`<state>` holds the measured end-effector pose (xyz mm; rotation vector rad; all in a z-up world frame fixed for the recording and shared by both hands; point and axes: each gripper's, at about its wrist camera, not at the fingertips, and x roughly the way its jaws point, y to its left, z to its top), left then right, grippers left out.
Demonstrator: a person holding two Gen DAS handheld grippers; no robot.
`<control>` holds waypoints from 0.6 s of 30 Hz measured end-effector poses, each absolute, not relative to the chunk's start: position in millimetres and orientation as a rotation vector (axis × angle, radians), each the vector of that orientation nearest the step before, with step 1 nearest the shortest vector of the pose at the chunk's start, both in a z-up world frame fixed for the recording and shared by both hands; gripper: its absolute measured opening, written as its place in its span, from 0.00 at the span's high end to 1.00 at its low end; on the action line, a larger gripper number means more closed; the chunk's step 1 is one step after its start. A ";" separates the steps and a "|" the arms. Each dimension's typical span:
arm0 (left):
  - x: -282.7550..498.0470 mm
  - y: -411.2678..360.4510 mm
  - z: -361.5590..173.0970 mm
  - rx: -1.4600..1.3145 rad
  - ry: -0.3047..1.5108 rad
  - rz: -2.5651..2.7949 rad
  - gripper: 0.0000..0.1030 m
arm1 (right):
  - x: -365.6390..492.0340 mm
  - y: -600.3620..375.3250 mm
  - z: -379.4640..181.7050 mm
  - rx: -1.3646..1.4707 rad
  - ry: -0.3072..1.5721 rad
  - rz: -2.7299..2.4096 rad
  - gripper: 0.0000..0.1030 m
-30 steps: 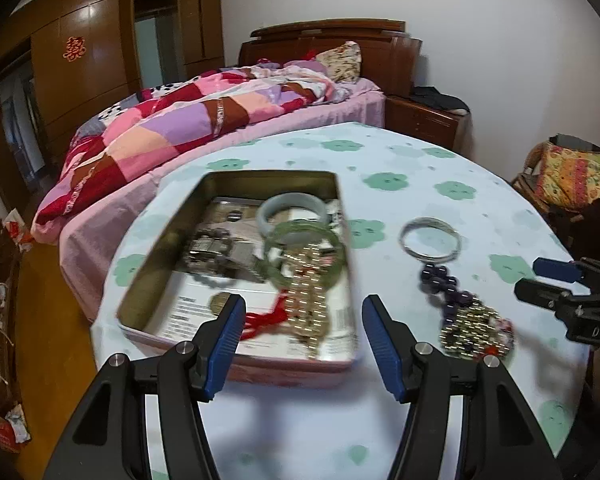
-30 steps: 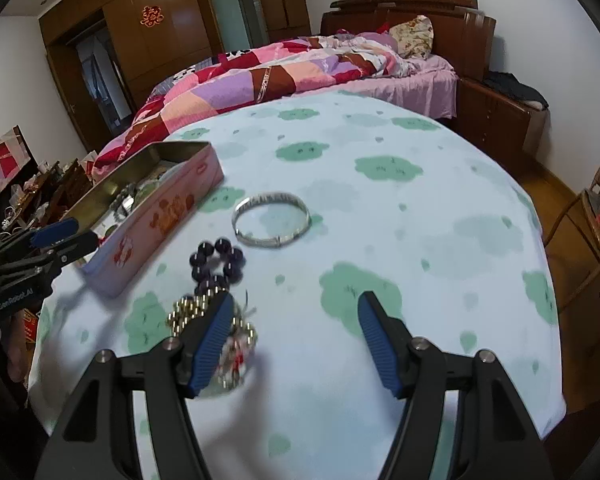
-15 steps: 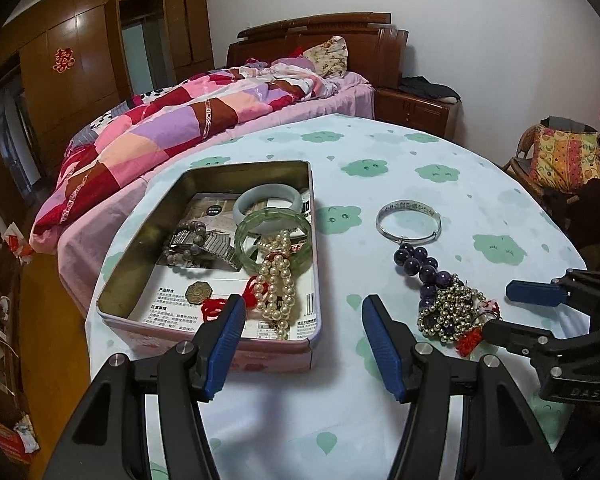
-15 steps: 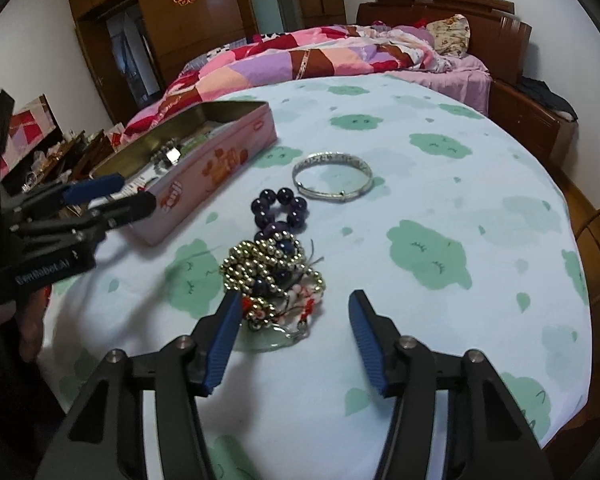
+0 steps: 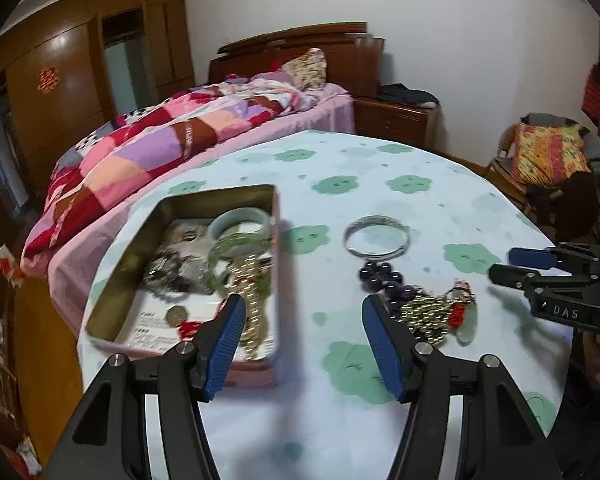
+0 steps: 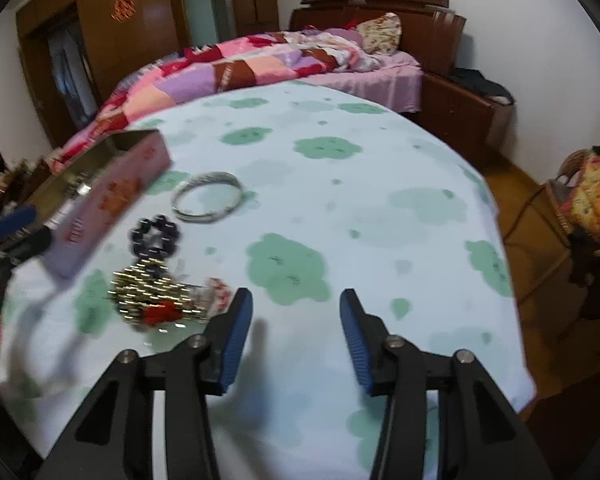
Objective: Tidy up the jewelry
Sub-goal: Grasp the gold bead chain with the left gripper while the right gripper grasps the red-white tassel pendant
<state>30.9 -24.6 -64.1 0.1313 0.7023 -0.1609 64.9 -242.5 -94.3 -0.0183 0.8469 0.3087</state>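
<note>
A pink tin box (image 5: 140,236) (image 6: 112,196) on the table holds bangles, a pearl strand and a watch. To its right lie a silver bangle (image 5: 377,236) (image 6: 207,197), a dark purple bead bracelet (image 5: 382,278) (image 6: 156,236) and a heap of gold beads with a red tassel (image 5: 436,314) (image 6: 156,296). My left gripper (image 5: 304,340) is open and empty above the table between box and heap. My right gripper (image 6: 296,334) is open and empty, to the right of the heap; it also shows in the left wrist view (image 5: 516,264).
The round table (image 6: 340,208) has a light cloth with green flower prints. A bed (image 5: 188,136) with a patchwork quilt stands behind it, a wooden nightstand (image 5: 396,120) beside the bed. A chair with a colourful cushion (image 5: 548,156) is at the right.
The right gripper has swung to the right, so the bead heap now lies left of its fingers instead of between them. The left gripper has shifted slightly rightward. Both stay open.
</note>
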 end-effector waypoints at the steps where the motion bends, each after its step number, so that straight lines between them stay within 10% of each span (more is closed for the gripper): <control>1: 32.1 -29.2 -65.3 0.141 0.704 -0.170 0.41 | 62.7 -238.2 -93.6 -0.013 0.845 0.341 0.58; 12: 41.7 -48.0 -75.1 0.147 0.725 -0.221 0.41 | 57.1 -215.5 -104.0 -0.088 0.877 0.398 0.78; 18: 41.1 -57.1 -79.9 0.144 0.752 -0.273 0.41 | 61.2 -228.9 -101.7 -0.040 0.885 0.366 0.70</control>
